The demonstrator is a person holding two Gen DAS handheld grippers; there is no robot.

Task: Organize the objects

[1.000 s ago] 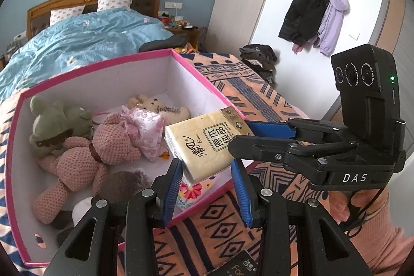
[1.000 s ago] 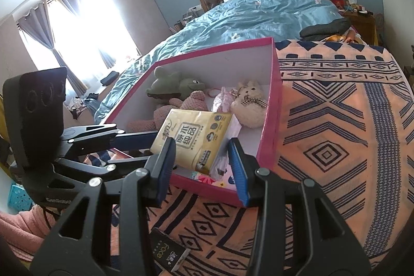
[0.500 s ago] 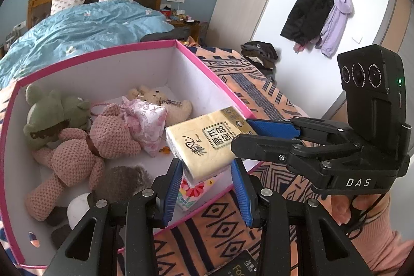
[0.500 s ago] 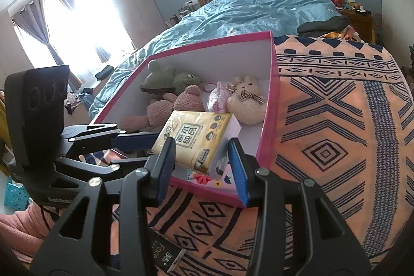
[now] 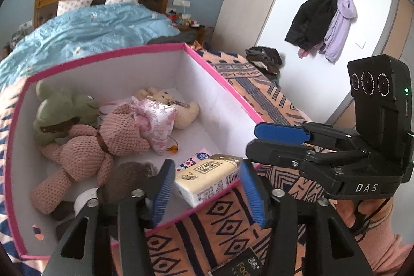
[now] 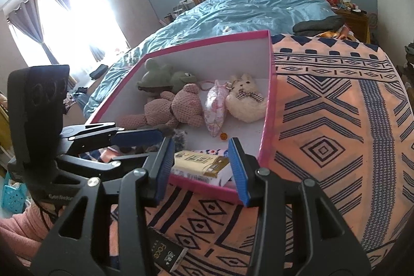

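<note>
A yellow tissue pack [image 5: 207, 179] lies inside the pink-rimmed white box [image 5: 225, 87], at its near right corner, on a floral pack [image 5: 192, 159]. It also shows in the right wrist view [image 6: 200, 163]. My left gripper [image 5: 207, 188] is open with its blue pads either side of the pack, not touching. My right gripper [image 6: 201, 167] is open too, just above the box's near wall [image 6: 207, 185]. The box holds a pink knitted bear [image 5: 103, 144], a green plush [image 5: 59, 107], a cream bunny [image 6: 244, 101] and a pink pouch [image 6: 214, 109].
The box sits on an orange patterned blanket [image 6: 336, 133]. A dark "Face" packet [image 6: 165, 254] lies on the blanket near me. A blue-quilted bed [image 6: 245, 9] is behind. Coats [image 5: 323, 22] hang on the wall at right.
The tissue pack was held up between both grippers over the box; it now lies in the box's near corner and both grippers have opened and let it go.
</note>
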